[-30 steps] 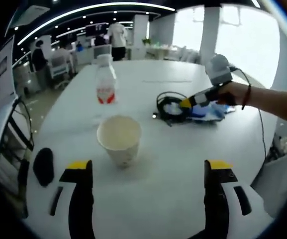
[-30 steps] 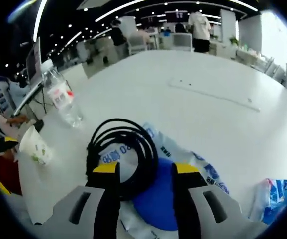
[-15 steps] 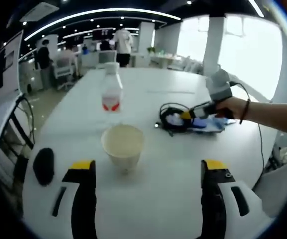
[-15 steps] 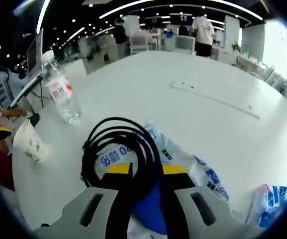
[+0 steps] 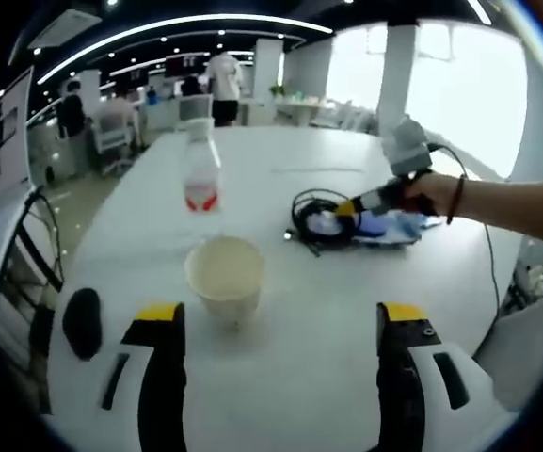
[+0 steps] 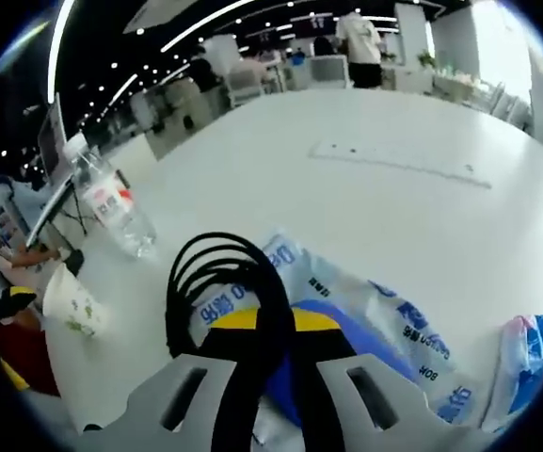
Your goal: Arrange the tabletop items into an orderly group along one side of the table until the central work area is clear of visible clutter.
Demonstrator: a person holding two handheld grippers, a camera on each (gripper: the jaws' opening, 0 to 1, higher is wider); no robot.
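Observation:
In the right gripper view my right gripper is shut on a coiled black cable, a strand of it pinched between the yellow tips. The coil lies on a blue and white plastic packet. The left gripper view has the same cable at centre right, with the hand-held right gripper at its edge. My left gripper is open, low over the white table. Just ahead of it stands a paper cup, and farther back a clear water bottle with a red label.
A black oval object lies near the table's left edge. Another blue and white packet sits at the right. A long white strip lies farther back. The bottle and cup stand left of the cable. People and chairs are beyond the table.
The right gripper's jaws have gone from apart around the cable to shut on a strand of it. The left gripper stays open over the table.

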